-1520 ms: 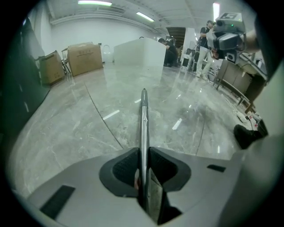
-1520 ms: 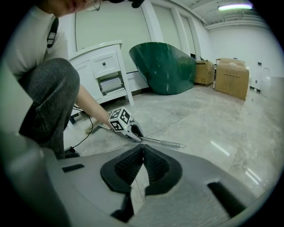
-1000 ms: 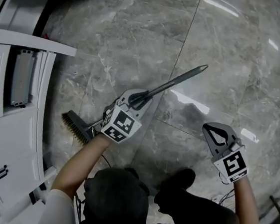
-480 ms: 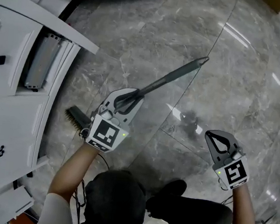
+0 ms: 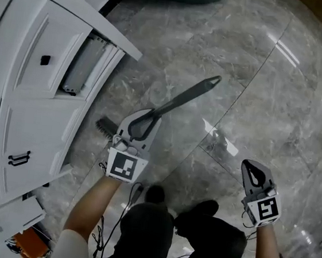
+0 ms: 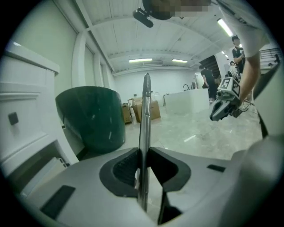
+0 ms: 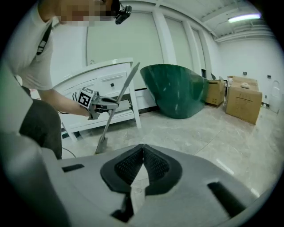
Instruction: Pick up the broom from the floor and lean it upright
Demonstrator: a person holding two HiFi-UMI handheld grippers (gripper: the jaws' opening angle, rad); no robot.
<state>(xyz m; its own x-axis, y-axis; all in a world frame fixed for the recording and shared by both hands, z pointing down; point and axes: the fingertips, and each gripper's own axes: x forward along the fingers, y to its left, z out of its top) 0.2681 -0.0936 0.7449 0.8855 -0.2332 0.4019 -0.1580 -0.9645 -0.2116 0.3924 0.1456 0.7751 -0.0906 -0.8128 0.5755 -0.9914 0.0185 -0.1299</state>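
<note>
- Between the pads of my left gripper sits the broom: the jaws are only a little apart, pressed on the thin grey handle from both sides, and the handle runs straight up from them in the left gripper view.
- From the head view, the left gripper takes the broom on the lower part of its handle, not far above the brush head; the long free end of the handle slants up and away from me, to the right in that picture.
- The brush head hangs low on the near side of the gripper, just beside the foot of the white cabinet; I cannot tell whether the bristles touch the floor.
- Seen from the right gripper view, the broom is tilted, not upright: head down by the floor, tip leaning over in front of the cabinet, with the left gripper clamped on the shaft.
- My right gripper has its pads together with nothing between them.
- It hangs well apart from the broom, off to my right over bare marble floor, and the right gripper points forward and downward.
- Beyond the broom stands a big dark green tub next to the cabinet, and cardboard boxes sit on the floor farther to the right.
</note>
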